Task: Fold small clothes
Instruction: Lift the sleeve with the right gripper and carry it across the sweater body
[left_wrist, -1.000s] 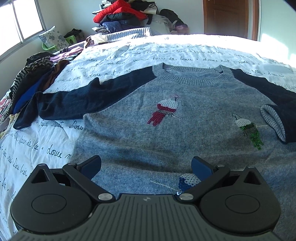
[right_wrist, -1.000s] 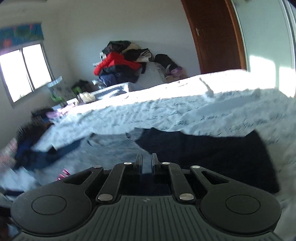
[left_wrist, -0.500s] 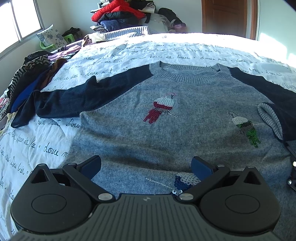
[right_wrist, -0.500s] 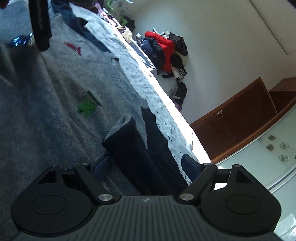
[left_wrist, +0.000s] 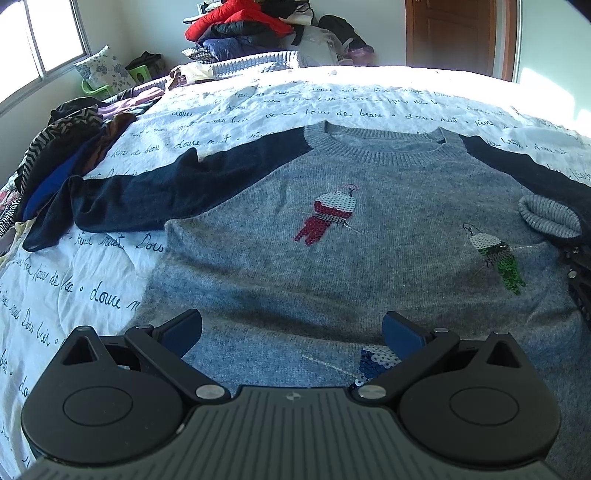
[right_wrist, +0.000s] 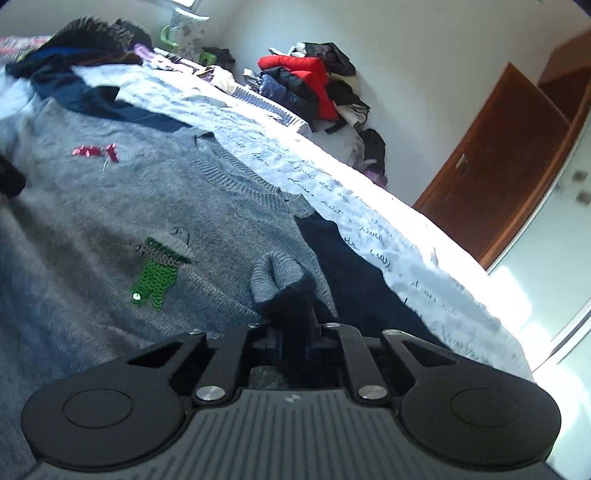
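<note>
A grey knit sweater (left_wrist: 332, 251) with navy sleeves and sequin birds lies flat, front up, on the bed. Its left sleeve (left_wrist: 147, 195) stretches out to the left. Its right sleeve is folded in over the body, the grey cuff (left_wrist: 550, 218) at the right edge. My left gripper (left_wrist: 291, 332) is open and empty over the sweater's hem. My right gripper (right_wrist: 293, 339) is shut on the right sleeve (right_wrist: 291, 295) just behind its cuff (right_wrist: 275, 275); its edge also shows in the left wrist view (left_wrist: 580, 273).
The bed has a white sheet (left_wrist: 332, 103) with blue script. A heap of clothes (left_wrist: 62, 147) lies along the left edge. Another pile with a red jacket (left_wrist: 236, 18) sits beyond the far side. A wooden door (right_wrist: 498, 162) is at the back right.
My right gripper was open around the folded right sleeve half a second ago and has now shut on it. My left gripper has hardly moved and stays open.
</note>
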